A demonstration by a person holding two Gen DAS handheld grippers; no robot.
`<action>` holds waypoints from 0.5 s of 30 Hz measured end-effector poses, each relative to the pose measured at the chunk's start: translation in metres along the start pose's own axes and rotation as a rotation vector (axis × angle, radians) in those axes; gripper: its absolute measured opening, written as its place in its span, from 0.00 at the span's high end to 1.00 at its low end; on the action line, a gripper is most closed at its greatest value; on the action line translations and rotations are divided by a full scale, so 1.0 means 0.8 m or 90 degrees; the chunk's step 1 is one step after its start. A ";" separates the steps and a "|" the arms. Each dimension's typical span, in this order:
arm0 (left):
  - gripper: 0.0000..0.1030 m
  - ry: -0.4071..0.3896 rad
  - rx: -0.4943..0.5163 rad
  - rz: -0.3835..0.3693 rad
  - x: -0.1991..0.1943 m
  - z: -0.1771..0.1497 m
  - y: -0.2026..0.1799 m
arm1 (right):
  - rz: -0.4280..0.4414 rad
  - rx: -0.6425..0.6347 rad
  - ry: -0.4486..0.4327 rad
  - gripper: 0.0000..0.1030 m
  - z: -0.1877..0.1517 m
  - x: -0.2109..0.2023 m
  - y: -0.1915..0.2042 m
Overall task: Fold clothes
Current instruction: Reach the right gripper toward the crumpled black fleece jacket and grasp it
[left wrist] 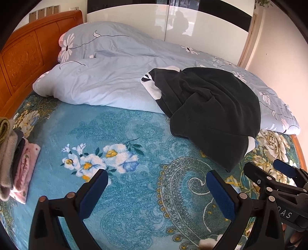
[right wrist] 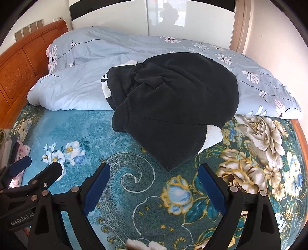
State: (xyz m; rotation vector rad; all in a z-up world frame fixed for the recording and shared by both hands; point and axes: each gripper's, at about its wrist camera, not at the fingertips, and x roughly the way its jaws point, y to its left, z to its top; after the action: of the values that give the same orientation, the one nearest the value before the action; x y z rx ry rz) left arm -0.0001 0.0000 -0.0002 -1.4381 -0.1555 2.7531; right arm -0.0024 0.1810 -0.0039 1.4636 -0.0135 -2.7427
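Both tongs, left gripper [left wrist: 156,192] and right gripper [right wrist: 154,184], gape wide and empty; best pinch the crumpled black fleece garment's [right wrist: 173,103] near corner and drag it flat mid-bed.

Dark garment [right wrist: 173,107]: matt, fleecy cloth, soft nap, with a white plush lining [right wrist: 212,136] showing at its hem. Under it the teal bedspread [left wrist: 134,173]: short-pile, velvety woven cloth with a floral pattern, slightly fuzzy. Behind the garment the pale blue duvet [left wrist: 100,82]: smooth thin cotton-like cloth, creased, matt. Headboard [left wrist: 25,57] beyond the duvet: carved wood, orange varnish, semi-gloss. Wardrobe doors [right wrist: 115,17] behind the duvet: glossy, reflective panels. Folded pile [left wrist: 13,163] far from the garment: fuzzy knit and soft pink cloth. Left gripper [left wrist: 157,194] and right gripper [right wrist: 154,188]: matt black plastic, blue textured rubbery pads [right wrist: 96,190], shiny metal pins.
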 end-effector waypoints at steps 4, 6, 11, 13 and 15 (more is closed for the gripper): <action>0.00 0.003 -0.003 -0.005 0.006 0.001 -0.001 | -0.006 -0.005 0.006 0.10 0.001 0.007 0.001; 0.00 0.005 -0.004 -0.008 0.009 0.001 -0.002 | -0.007 -0.009 0.008 0.10 0.003 0.009 0.000; 0.00 0.012 -0.003 -0.011 0.017 0.002 -0.003 | -0.013 -0.008 0.012 0.09 0.002 0.015 -0.002; 0.00 0.016 -0.003 -0.013 0.021 0.002 -0.003 | -0.012 -0.009 0.018 0.09 0.003 0.018 -0.005; 0.00 0.019 -0.004 -0.018 0.023 0.001 -0.001 | -0.009 -0.014 0.019 0.09 0.003 0.020 -0.005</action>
State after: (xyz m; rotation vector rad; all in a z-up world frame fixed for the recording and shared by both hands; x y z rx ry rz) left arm -0.0112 0.0022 -0.0149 -1.4669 -0.1816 2.7093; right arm -0.0129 0.1846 -0.0158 1.5056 0.0284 -2.7219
